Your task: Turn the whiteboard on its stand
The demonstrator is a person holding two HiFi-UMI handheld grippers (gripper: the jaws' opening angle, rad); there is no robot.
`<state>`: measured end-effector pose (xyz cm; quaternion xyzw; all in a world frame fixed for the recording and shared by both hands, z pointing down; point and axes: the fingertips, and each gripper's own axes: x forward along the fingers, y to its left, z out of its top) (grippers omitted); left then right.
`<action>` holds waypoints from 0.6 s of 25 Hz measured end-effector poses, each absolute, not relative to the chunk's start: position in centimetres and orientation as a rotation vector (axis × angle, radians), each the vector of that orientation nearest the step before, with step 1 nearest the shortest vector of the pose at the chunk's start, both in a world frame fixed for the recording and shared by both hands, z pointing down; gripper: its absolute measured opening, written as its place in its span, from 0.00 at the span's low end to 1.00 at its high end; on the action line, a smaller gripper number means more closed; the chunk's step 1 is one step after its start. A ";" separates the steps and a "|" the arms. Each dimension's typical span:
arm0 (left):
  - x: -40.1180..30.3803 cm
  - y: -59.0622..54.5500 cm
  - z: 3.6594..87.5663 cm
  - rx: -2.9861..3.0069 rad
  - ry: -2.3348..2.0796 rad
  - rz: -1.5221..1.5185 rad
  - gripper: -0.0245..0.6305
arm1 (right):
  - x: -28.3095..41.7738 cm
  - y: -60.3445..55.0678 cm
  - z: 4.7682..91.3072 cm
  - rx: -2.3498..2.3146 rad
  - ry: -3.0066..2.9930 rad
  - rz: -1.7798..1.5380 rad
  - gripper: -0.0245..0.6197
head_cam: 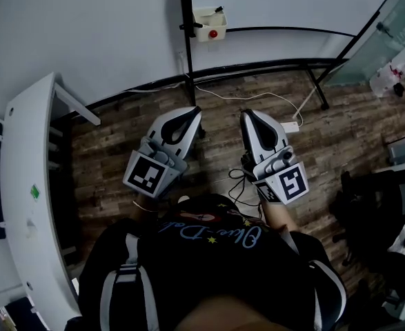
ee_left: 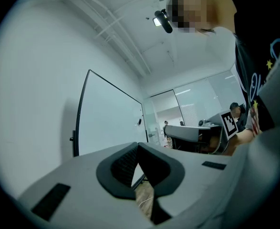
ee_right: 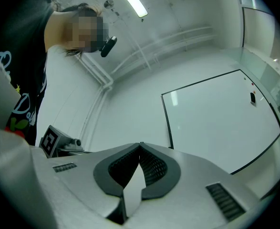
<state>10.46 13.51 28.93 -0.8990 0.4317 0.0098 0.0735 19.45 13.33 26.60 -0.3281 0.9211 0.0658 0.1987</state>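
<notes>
Left gripper (head_cam: 194, 110) and right gripper (head_cam: 246, 114) both pressed together, pinching nothing; held side by side over wood floor (head_cam: 119, 164); whiteboard (head_cam: 285, 2) upright on its black stand (head_cam: 257, 67), ahead of both tips, untouched.

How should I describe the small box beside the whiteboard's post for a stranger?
Look at the whiteboard on its black stand, at the top of the head view. Against its left post sits a small cream box, the only thing there with a red dot.
</notes>
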 end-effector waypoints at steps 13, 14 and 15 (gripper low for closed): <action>12.0 13.5 28.9 -2.645 1.406 -0.005 0.02 | 20.8 12.6 27.0 -0.794 2.617 0.125 0.06; 12.0 13.5 29.0 -2.644 1.413 -0.009 0.02 | 20.9 12.6 27.0 -0.789 2.618 0.120 0.06; 11.9 13.6 29.0 -2.640 1.421 -0.016 0.02 | 20.9 12.6 27.0 -0.783 2.620 0.117 0.06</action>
